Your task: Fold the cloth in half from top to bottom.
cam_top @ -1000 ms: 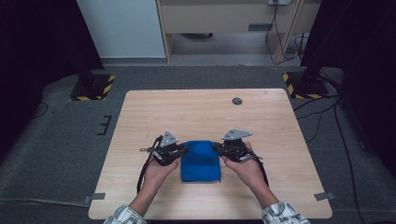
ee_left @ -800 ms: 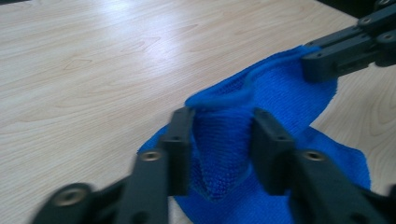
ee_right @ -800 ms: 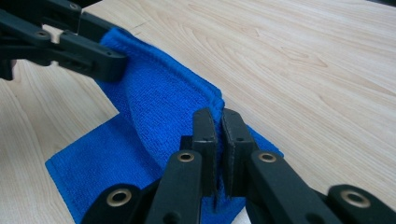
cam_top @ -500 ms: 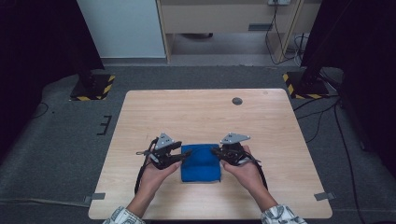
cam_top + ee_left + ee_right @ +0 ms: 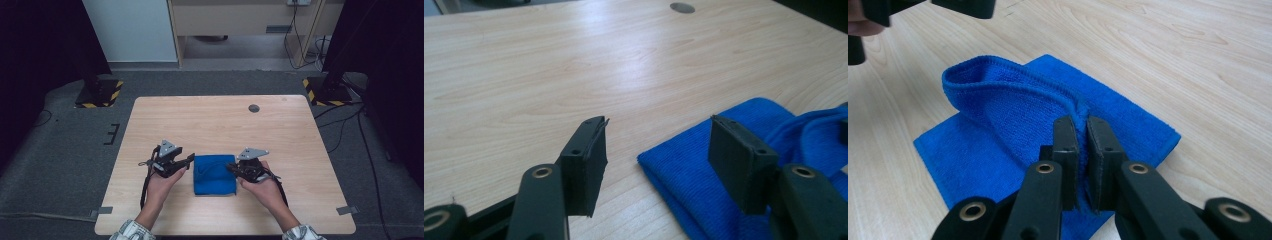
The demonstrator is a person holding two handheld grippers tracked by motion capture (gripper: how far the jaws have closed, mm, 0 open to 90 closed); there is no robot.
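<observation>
Big pale wooden table (image 5: 220, 120) with a smooth laminate grain, rectangular, and a small round grey disc (image 5: 254, 108) set flush in it far beyond both grippers.

Between the two grippers lies the blue cloth (image 5: 215, 174) — a soft, looped microfibre sort of thing, folded into a rough square with stitched edges. From the right gripper view you can see the top layer of the blue cloth (image 5: 1013, 107) pulled up into a curved ridge, with the flat layers lying underneath on the wood.

The right gripper (image 5: 1083, 150) has its two flat black jaws pinched together on that raised hem, the fabric squeezed thin between the pads. The right hand (image 5: 264, 187) wraps the body behind it.

The left gripper (image 5: 659, 165) sits just off the cloth's near corner, its blocky black jaws standing well apart — they've just been opening, and nothing is pressed between them. The folded edge of the cloth lies below the gap, nearer the right-hand jaw in that view.
</observation>
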